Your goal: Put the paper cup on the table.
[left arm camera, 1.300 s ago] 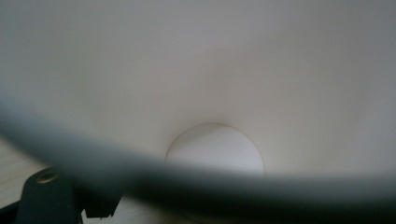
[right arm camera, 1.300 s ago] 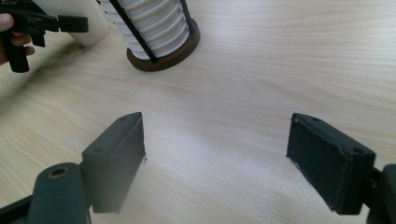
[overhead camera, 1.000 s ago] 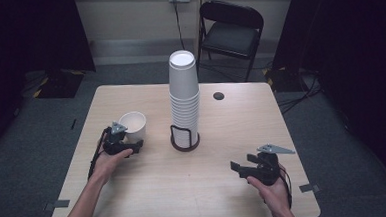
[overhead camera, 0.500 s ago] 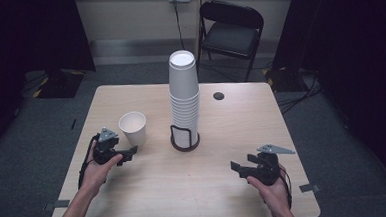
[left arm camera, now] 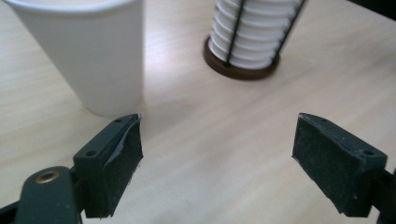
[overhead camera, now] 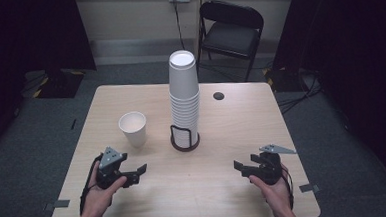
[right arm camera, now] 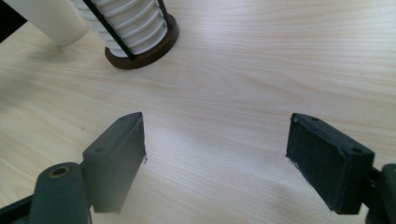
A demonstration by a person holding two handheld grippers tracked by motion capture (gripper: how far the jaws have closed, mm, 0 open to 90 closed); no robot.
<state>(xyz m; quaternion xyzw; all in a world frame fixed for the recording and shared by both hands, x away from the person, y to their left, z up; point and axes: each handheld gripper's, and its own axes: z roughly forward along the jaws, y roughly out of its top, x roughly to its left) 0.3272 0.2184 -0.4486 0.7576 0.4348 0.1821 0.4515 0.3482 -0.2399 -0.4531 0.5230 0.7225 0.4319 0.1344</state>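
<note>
The left gripper (overhead camera: 140, 172), jaws wide and empty, sits just short of the single white paper cup (overhead camera: 133, 128), probably freed for stacking; right gripper (overhead camera: 240, 167) likewise gapes empty.

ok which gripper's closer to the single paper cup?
Left. The left gripper sits just in front of the single paper cup, open, not touching it. The right gripper is open too, farther off across the table, beyond the cup stack.

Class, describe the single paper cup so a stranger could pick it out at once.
On the wooden table, find the tall cup stack in its wire holder at the centre. Left of it stands the single cup, alone, upright and open-mouthed, apart from the stack.
</note>
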